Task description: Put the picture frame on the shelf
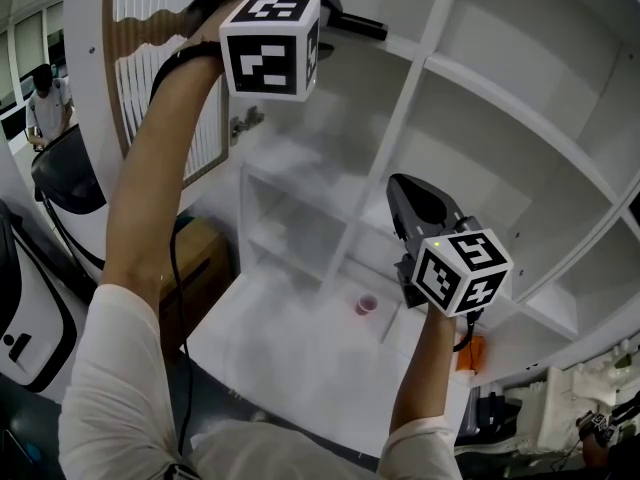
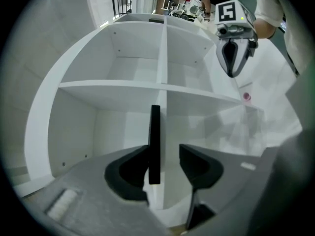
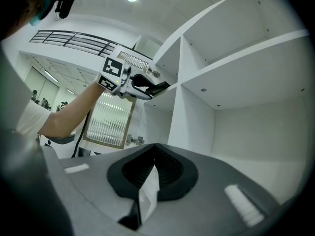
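The left arm (image 1: 150, 178) reaches up, bare from a white sleeve, and carries the left hand-held gripper (image 2: 165, 157) to the upper left corner of the shelf (image 1: 480, 90). The right forearm is raised less, and its hand-held gripper (image 3: 154, 146) sits lower, in front of the shelf's middle compartments. Each gripper bears a cube (image 1: 270, 46) faced with black-and-white square markers. In the left gripper view the jaws are released. The frame (image 2: 154, 141) stands upright between them, seen edge-on as a thin, flat, dark slab in line with the shelf's vertical divider. It lies against one dark, curved jaw, with a clear gap to the other. Whether its lower end rests on a board cannot be told. In the right gripper view the dark, ribbed jaws are clenched tip to tip on nothing. The shelf is smooth, matt white boards in square compartments. A small pink cup (image 1: 367, 305) sits on its lowest board beside a divider's foot. A ribbed, pale panel (image 1: 160, 88) in a wooden border hangs beyond the shelf's left edge.
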Action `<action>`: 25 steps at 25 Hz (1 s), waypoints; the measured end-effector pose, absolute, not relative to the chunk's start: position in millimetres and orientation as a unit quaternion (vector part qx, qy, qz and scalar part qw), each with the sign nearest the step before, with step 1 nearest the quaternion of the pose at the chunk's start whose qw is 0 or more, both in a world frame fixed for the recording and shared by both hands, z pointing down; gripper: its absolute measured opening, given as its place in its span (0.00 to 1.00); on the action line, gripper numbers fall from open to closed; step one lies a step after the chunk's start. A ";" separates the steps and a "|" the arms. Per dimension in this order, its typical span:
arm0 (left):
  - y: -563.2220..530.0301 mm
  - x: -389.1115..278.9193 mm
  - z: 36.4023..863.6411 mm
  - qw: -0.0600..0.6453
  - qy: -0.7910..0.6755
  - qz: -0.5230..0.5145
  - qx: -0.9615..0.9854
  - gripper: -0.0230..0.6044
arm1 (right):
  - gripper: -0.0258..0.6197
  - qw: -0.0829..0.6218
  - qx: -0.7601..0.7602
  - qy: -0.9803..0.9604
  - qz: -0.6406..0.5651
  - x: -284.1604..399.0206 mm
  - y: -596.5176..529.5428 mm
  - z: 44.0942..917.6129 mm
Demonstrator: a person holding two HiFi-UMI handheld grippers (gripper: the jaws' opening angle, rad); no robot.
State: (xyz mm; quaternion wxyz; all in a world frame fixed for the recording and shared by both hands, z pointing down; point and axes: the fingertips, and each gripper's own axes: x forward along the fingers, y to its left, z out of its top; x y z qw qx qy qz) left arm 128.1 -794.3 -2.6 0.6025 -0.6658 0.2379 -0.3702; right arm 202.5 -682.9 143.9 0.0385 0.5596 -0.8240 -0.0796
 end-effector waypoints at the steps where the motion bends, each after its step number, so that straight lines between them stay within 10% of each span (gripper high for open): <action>1: -795.2 128.5 -2.2 0.602 0.238 -0.372 -0.665 0.35 | 0.05 0.039 0.560 -0.824 -0.080 201.9 -682.6 143.9; 25: -835.5 159.4 19.1 0.576 0.213 -0.402 -0.679 0.65 | 0.05 0.047 0.579 -0.810 -0.077 207.9 -680.2 148.2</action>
